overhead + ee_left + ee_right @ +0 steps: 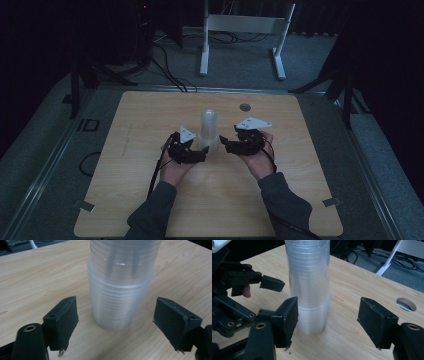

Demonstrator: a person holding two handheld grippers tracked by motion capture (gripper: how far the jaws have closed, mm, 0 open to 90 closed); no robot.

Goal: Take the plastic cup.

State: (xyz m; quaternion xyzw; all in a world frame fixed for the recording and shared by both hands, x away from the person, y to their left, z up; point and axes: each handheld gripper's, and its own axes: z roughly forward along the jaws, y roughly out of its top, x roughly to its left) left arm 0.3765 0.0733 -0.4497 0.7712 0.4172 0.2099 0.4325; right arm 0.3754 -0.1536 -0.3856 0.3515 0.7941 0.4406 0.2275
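Near the middle of the desk (pixel 150 200) a stack of clear plastic cups (pixel 209 131) is standing upright, mouth down, its domed top pointing to 12 o'clock in the high view.

- Left tongs (pixel 203 150) are sitting at about 8 o'clock of the stack. In the left gripper view the jaws are standing wide, one either side of the stack's base (pixel 117 302), with bare wood showing between each pad and the plastic. Gripping nothing.
- Right tongs (pixel 223 142) are sitting at about 4 o'clock of the stack. In the right gripper view they (pixel 329 322) are also standing wide; the left-hand pad is close by the lower cups (pixel 312 290), the other pad is well apart from them. Holding nothing.
- A small round hole (pixel 244 107) is showing in the desk at 1 o'clock of the stack, apart from it.

Judgement: the stack is standing on its own between two open tools, so the step in hand is reading as either a release or the approach to a fresh grip.

Next move, as I am judging it: one pair needs to be closing low to steady the base while the other is taking a higher cup. Thin walls are likely flexing, so squeezing gently; off-centre pressure could be tipping the tall stack.
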